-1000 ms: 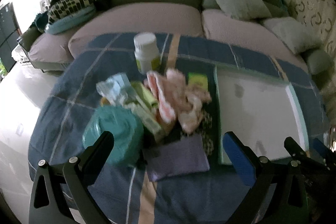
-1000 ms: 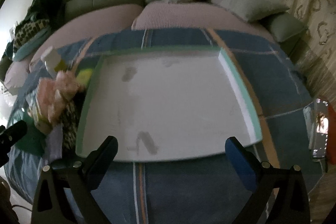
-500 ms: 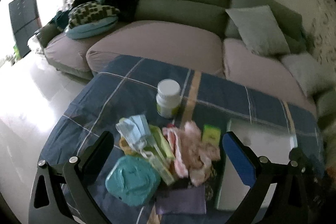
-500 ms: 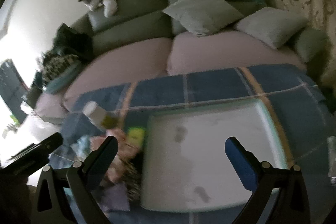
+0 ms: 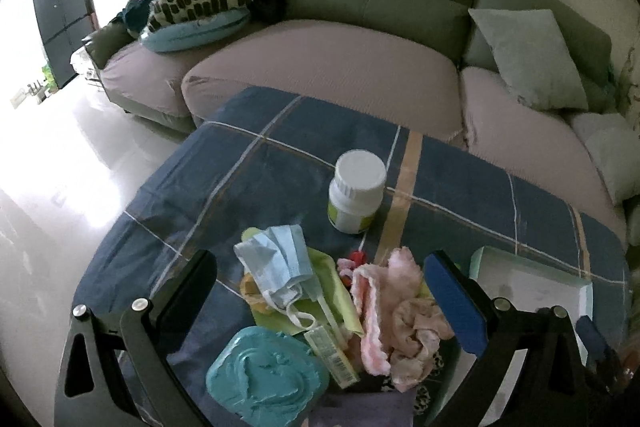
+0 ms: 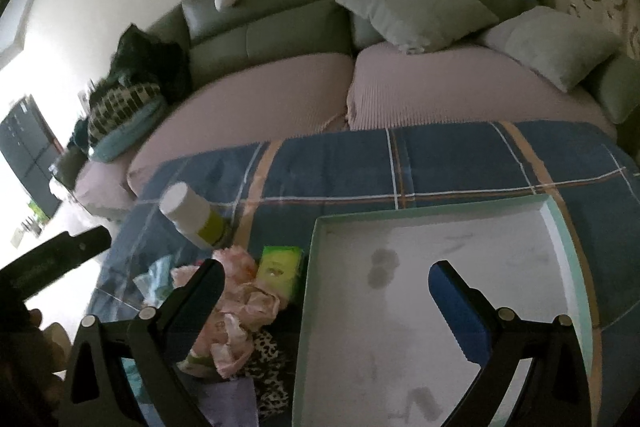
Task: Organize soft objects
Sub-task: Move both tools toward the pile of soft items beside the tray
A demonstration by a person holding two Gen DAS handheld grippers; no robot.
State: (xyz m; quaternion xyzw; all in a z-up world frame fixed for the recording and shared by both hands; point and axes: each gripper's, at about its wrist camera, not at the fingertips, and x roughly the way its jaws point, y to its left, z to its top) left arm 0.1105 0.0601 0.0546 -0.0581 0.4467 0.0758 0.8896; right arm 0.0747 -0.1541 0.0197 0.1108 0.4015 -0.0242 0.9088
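Since nothing is picked up yet, both grippers hang over the table with fingers spread wide and nothing between them. The left gripper (image 5: 320,307) sits above the clutter pile; the right gripper (image 6: 326,303) hovers over the white tray (image 6: 560,223), which has nothing in it.

The soft stuff is bunched together on the blue plaid cloth (image 5: 248,179), just left of the tray: a pink fuzzy cloth (image 5: 384,311) crumpled in a heap, a pale blue face mask (image 5: 280,263) lying on some green packaging, and a purple cloth (image 6: 236,407) at the near edge. A leopard-print bit peeks out under the pink one.

Handling-wise, the pink cloth looks light and floppy, so it will probably sag and drag neighbours along. Pinching a raised fold near the top of the heap seems the safest bet. The mask is flimsy; its ear loops could snag, so grabbing the pleated middle is likely better. The white bottle (image 5: 357,197) and teal lidded pack (image 5: 268,375) look rigid, so not the target.
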